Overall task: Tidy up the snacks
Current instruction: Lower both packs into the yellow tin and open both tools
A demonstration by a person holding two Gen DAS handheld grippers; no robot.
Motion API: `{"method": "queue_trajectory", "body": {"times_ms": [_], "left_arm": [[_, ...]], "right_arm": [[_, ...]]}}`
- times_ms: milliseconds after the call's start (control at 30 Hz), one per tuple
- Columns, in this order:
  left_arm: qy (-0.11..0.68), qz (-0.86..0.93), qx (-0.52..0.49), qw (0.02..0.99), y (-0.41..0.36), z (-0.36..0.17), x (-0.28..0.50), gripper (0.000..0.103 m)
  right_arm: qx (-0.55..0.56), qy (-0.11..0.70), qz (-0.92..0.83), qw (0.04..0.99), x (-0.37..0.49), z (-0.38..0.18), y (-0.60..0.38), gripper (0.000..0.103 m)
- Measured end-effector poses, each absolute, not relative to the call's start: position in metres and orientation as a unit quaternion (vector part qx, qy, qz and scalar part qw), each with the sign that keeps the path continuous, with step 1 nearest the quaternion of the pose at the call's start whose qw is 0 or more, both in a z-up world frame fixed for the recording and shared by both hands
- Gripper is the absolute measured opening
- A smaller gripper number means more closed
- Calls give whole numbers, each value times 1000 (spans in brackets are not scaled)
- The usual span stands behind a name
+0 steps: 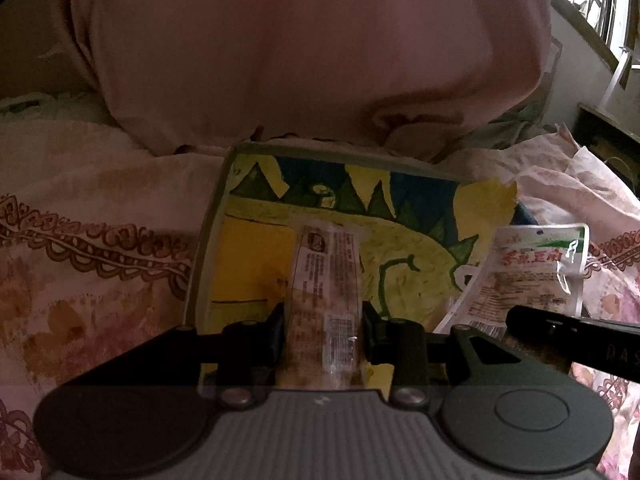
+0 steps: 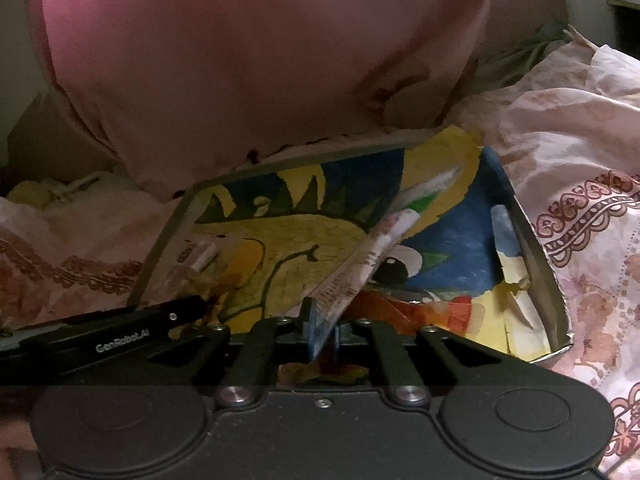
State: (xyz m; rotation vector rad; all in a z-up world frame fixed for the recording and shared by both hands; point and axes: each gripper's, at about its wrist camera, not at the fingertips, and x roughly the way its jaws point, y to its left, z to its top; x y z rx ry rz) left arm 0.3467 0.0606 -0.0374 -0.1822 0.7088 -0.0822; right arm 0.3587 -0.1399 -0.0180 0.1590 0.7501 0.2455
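left wrist view: closest to the lens, my left hand-held gripper [image 1: 323, 334] is clamped at a narrow width across a long clear-wrapped snack bar [image 1: 325, 300], pads on its two long sides, the bar pointing straight ahead. gripping the flanks keeps it in line with the fingers, which i judge makes it easy to lay flat. it hangs over the painted tray [image 1: 208, 248], a shallow box with a yellow, green and blue drawing inside, sitting on the patterned bedspread [image 1: 92, 216]. a flat white snack pouch [image 1: 532, 276] with red lettering shows at the right, above the tray's right half. pink fabric [image 1: 300, 60] fills the background.

right wrist view: right hand-held gripper [image 2: 324, 336] is nearly shut, pinching that thin pouch [image 2: 360, 264] by its lower edge; the pouch stands tilted, edge-on, over the tray's middle. an edge pinch suits so thin a packet. left gripper's finger [image 2: 120, 330] enters from the left with the bar's end [image 2: 198, 260] near the tray's left wall [image 2: 160, 248].

judgement: both snacks are poised above the tray, neither set down; placing them side by side is what remains.
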Motion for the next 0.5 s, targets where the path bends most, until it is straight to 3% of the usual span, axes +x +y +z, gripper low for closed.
{"method": "queue_trajectory", "body": {"times_ms": [200, 267, 500], "left_arm": [[355, -43, -106, 928, 65, -40, 348, 41], [356, -43, -110, 927, 66, -40, 348, 45], [348, -44, -105, 931, 61, -34, 341, 65]], "right_arm": [[76, 379, 116, 915, 358, -16, -143, 17], [70, 381, 111, 915, 357, -13, -143, 38], [63, 381, 96, 917, 349, 1, -150, 55]]}}
